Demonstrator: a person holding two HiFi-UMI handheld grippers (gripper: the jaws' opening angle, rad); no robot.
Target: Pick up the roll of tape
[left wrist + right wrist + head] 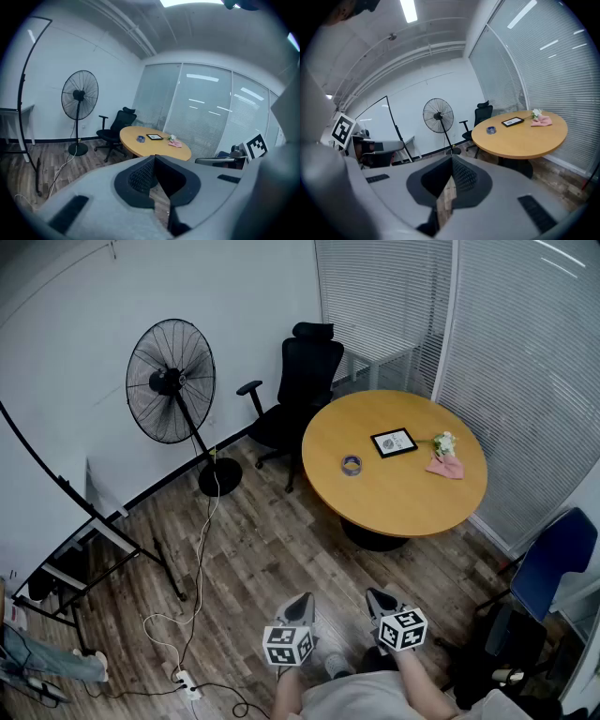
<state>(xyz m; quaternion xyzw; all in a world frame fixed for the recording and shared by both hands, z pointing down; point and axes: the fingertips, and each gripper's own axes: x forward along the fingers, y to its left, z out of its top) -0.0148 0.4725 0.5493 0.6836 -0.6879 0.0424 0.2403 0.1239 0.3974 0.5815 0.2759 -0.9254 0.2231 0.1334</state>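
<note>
A small bluish roll of tape (pixel 352 465) lies on the round wooden table (pixel 412 502), left of its middle; it also shows as the roll of tape (pixel 141 138) and the roll of tape (pixel 491 130) in the gripper views. Both grippers are held low near my body, far from the table. My left gripper (pixel 302 602) has its tips touching and nothing between them, seen as the left gripper (pixel 154 158) in its own view. My right gripper (pixel 373 597) is likewise shut and empty, the right gripper (pixel 451 158) pointing toward the table.
On the table lie a black picture frame (pixel 394 442), a pink cloth (pixel 445 468) and a small flower bunch (pixel 443 442). A black office chair (pixel 295 390) stands behind the table, a standing fan (pixel 173 385) left of it, cables (pixel 192 615) on the wooden floor, a blue chair (pixel 553 563) at right.
</note>
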